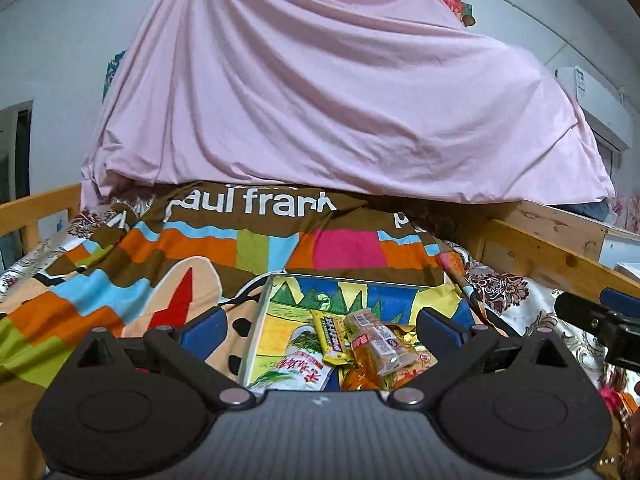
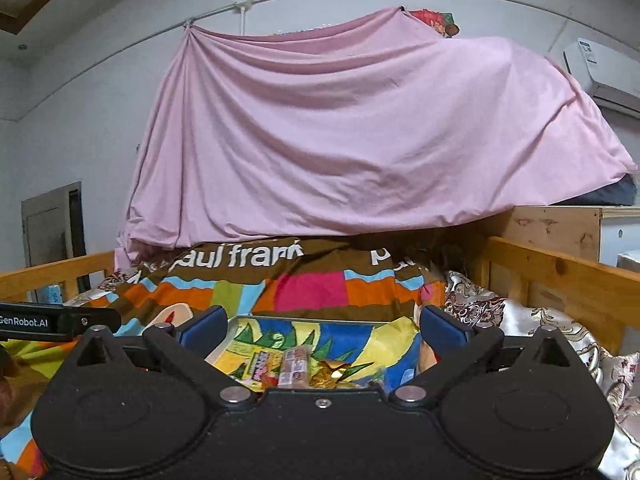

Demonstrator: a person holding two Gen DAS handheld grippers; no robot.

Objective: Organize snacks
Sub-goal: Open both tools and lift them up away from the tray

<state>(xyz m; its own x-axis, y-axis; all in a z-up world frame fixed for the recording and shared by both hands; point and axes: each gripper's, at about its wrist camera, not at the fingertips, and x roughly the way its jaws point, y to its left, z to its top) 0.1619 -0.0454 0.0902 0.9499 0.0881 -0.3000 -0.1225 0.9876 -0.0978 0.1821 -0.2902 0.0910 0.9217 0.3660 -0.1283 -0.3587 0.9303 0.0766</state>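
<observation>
A colourful printed tray (image 1: 276, 292) lies on the bedspread and holds several snacks: a yellow bar (image 1: 330, 338), a clear-wrapped brown bar (image 1: 376, 340), a white packet with red writing (image 1: 298, 368) and gold wrappers (image 1: 408, 336). My left gripper (image 1: 320, 330) is open and empty, its blue pads either side of the tray. My right gripper (image 2: 322, 330) is open and empty above the same tray (image 2: 360, 330); the snacks (image 2: 294, 364) show between its fingers. The right gripper also shows in the left wrist view (image 1: 600, 316) at the right edge.
The bright patterned bedspread (image 1: 160, 256) covers the bed. A pink sheet (image 1: 320, 100) drapes over a mound behind. Wooden bed rails (image 1: 552, 256) run along the right and left (image 2: 52, 268). An air conditioner (image 2: 600, 68) hangs on the wall.
</observation>
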